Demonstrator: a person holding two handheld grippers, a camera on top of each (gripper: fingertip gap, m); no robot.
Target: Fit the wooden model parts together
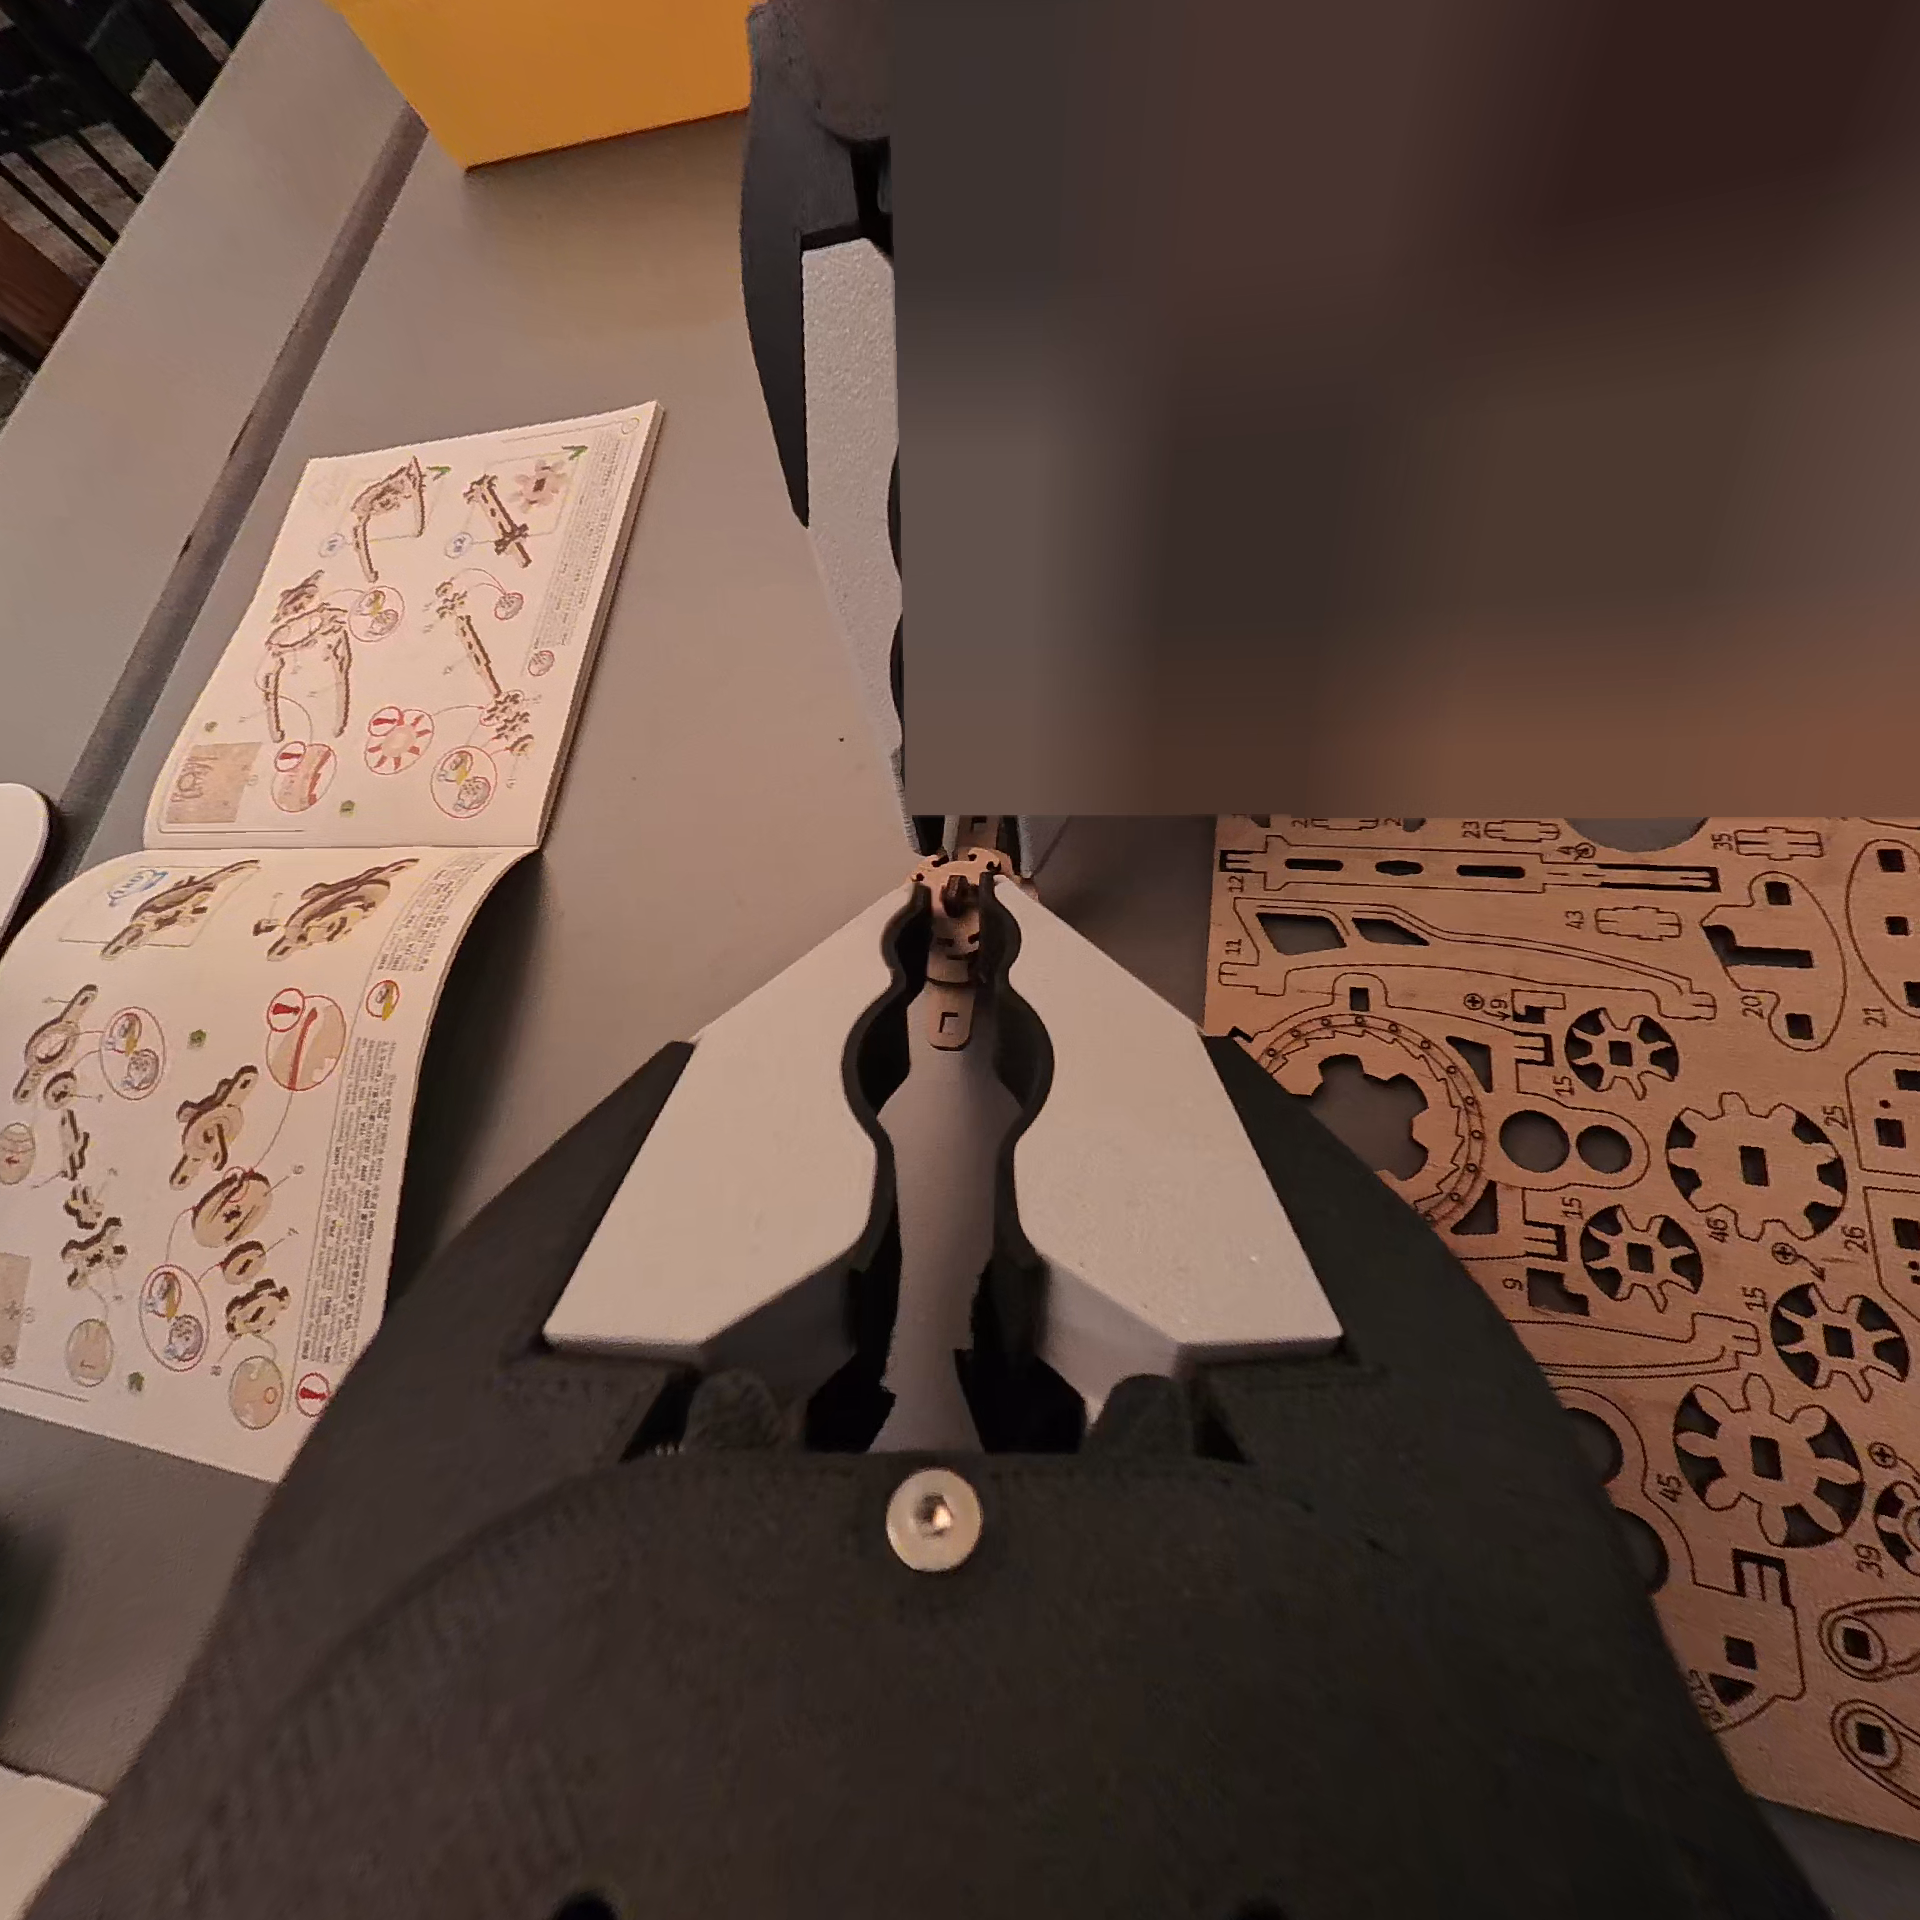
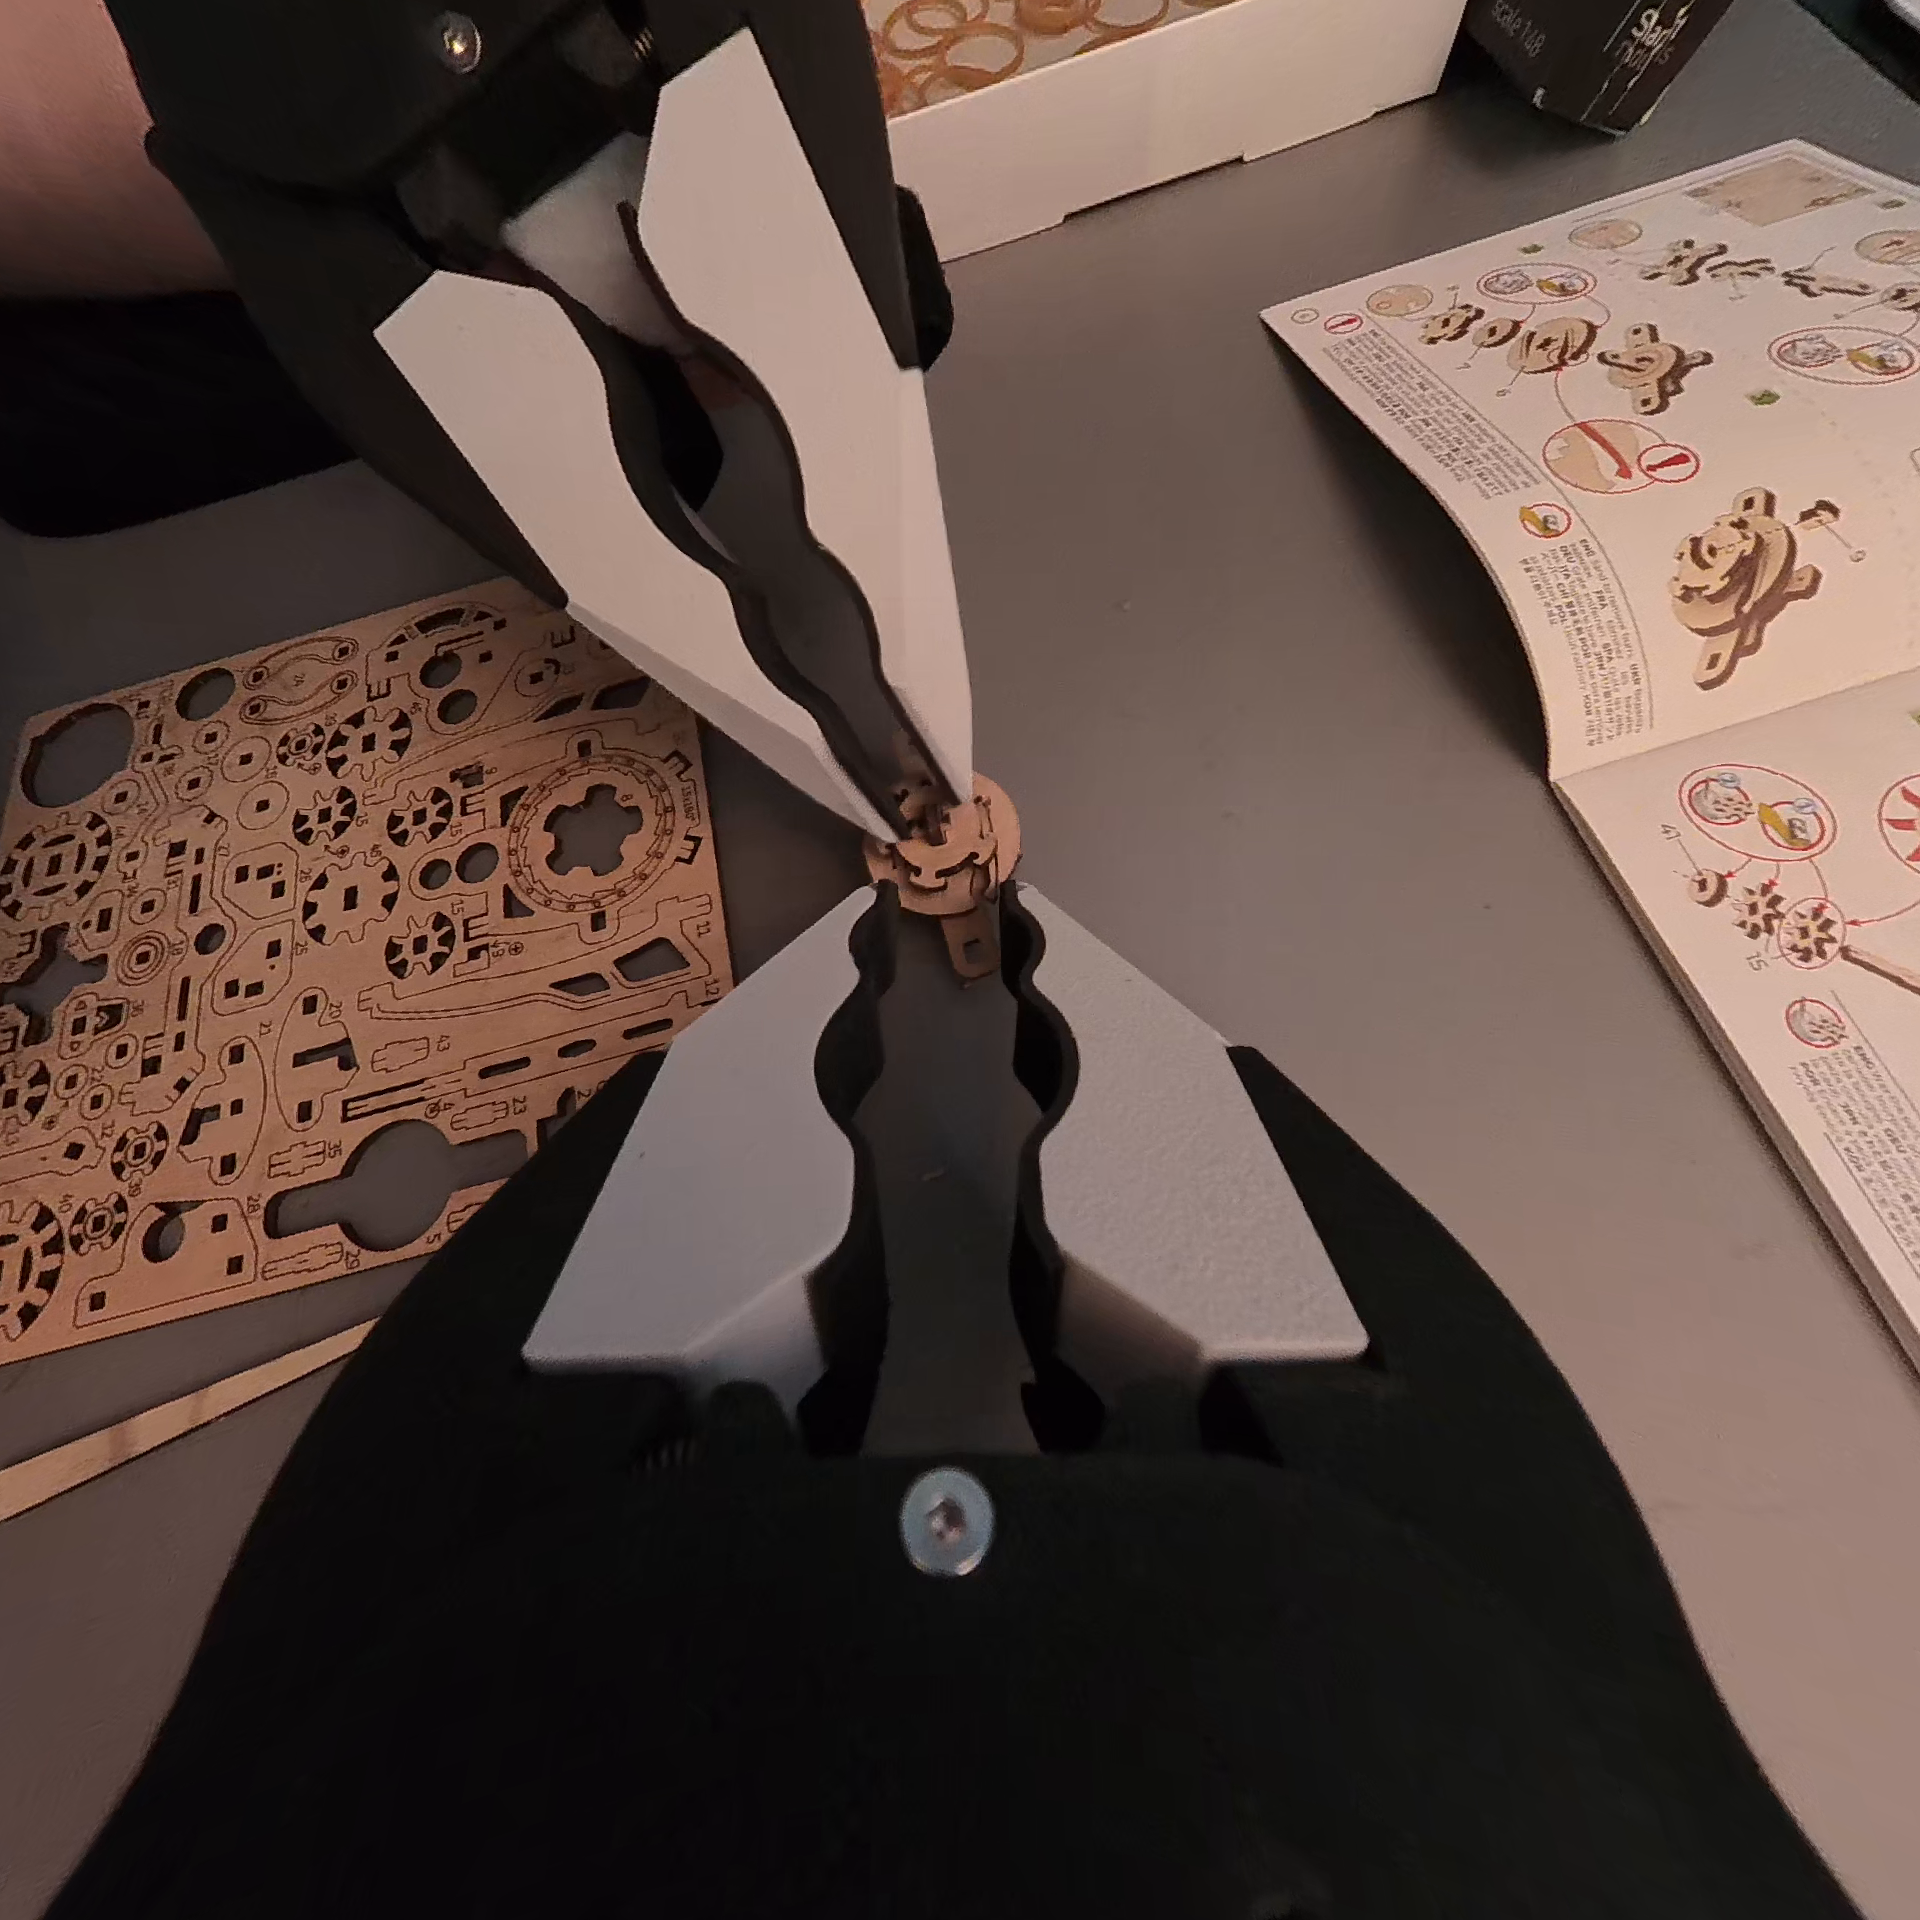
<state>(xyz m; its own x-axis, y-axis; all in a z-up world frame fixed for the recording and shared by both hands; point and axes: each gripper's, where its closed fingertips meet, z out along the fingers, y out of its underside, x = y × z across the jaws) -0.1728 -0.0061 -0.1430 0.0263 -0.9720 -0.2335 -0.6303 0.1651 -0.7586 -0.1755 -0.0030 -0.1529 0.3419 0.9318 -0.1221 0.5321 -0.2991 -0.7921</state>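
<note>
Beside wooden assembly (image 2: pixel 943 868): part sheet (image 2: pixel 343 935) left, booklet (image 2: pixel 1683 582) right.

The pale laser-cut plywood parts sheet (image 2: pixel 343 935) looks matt with dark scorched edges. Beside it, the grey worktop (image 2: pixel 1247 727) is smooth and dull. The right tool (image 2: pixel 940 894) has grainy black plastic, matt white fingers (image 2: pixel 1143 1143) and a shiny metal screw (image 2: pixel 945 1522). The open paper instruction booklet (image 1: pixel 312 935) looks matt.
</note>
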